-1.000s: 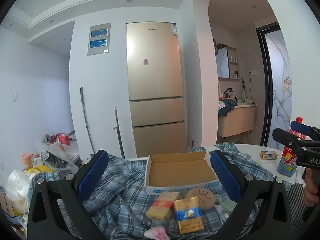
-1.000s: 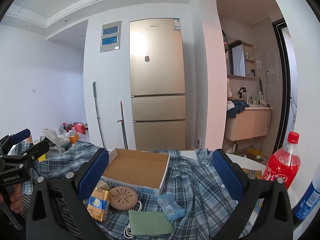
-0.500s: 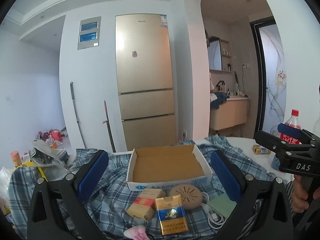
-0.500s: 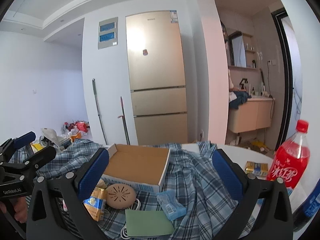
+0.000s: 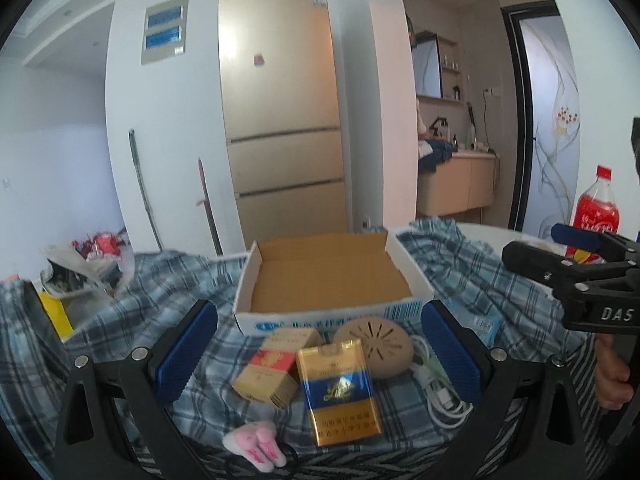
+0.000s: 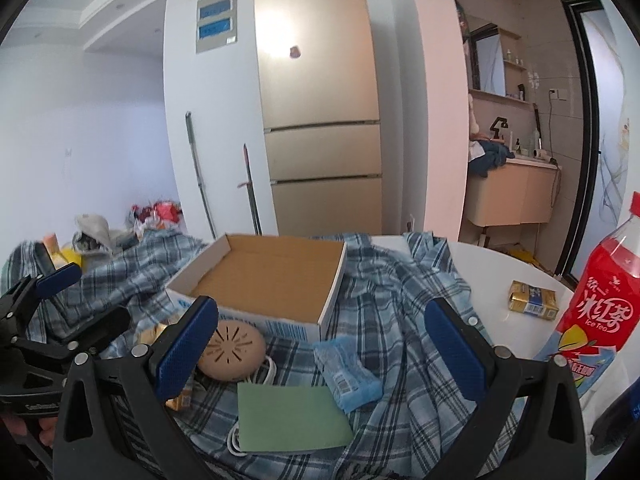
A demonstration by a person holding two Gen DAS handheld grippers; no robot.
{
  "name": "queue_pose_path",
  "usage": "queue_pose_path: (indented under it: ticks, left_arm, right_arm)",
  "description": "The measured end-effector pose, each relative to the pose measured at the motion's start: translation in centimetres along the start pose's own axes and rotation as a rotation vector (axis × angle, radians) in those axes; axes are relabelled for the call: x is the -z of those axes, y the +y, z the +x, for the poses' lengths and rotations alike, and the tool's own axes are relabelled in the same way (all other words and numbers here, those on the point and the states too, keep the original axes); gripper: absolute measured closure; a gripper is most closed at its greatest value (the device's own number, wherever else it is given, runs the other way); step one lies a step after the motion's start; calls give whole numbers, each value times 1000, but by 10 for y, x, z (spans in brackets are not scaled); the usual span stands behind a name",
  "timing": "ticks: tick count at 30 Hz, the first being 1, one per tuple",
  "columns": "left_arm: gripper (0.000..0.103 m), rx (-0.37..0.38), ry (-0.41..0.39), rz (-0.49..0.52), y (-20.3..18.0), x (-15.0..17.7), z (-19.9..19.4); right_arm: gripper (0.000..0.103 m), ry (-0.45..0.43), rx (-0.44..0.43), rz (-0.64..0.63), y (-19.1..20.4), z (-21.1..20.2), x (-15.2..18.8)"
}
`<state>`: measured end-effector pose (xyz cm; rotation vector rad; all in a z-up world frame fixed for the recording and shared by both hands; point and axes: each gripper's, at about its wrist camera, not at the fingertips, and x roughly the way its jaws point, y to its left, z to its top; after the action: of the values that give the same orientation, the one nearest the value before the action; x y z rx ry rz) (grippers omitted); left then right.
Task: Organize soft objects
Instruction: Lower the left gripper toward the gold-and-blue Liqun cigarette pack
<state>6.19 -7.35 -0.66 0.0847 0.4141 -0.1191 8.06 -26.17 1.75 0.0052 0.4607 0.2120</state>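
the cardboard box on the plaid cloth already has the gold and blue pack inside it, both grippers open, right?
Not quite: the cardboard box is empty. In the left wrist view the gold and blue pack lies on the plaid cloth in front of it. Both grippers are open.

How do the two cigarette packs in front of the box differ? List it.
The gold-and-blue pack lies flat, face up, nearer the camera; the tan-and-red pack lies beside it, turned at an angle, nearer the cardboard box. The first is gold with a blue band, the second tan with a red patch. Both rest on the plaid cloth.
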Motion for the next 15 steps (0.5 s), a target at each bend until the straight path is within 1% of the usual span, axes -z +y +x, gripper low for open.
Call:
queue_pose_path:
  ticks: [1, 3, 5, 10, 11, 12, 13, 14, 15]
  left_arm:
    - [0, 8, 19, -9, 2, 2, 4]
    - [0, 1, 47, -27, 6, 5, 13]
    - [0, 20, 81, -46, 10, 7, 20]
    - [0, 35, 144, -49, 10, 14, 34]
    - [2, 40, 164, -48, 9, 15, 37]
    - [12, 40, 198, -42, 8, 17, 43]
    - [16, 40, 221, -34, 6, 18, 46]
    - [19, 51, 253, -26, 5, 21, 51]
    - [19, 60, 270, -24, 4, 23, 54]
  right_arm:
    - [0, 6, -2, -5, 1, 1, 1]
    - [0, 20, -4, -23, 3, 3, 3]
    - [0, 41, -6, -38, 6, 7, 6]
    - [0, 96, -29, -32, 6, 17, 11]
    - [0, 107, -29, -25, 5, 19, 11]
    - [0, 122, -32, -15, 3, 22, 12]
    - [0, 138, -35, -5, 1, 25, 13]
    - [0, 152, -37, 4, 0, 27, 14]
    - [0, 166, -40, 14, -2, 30, 15]
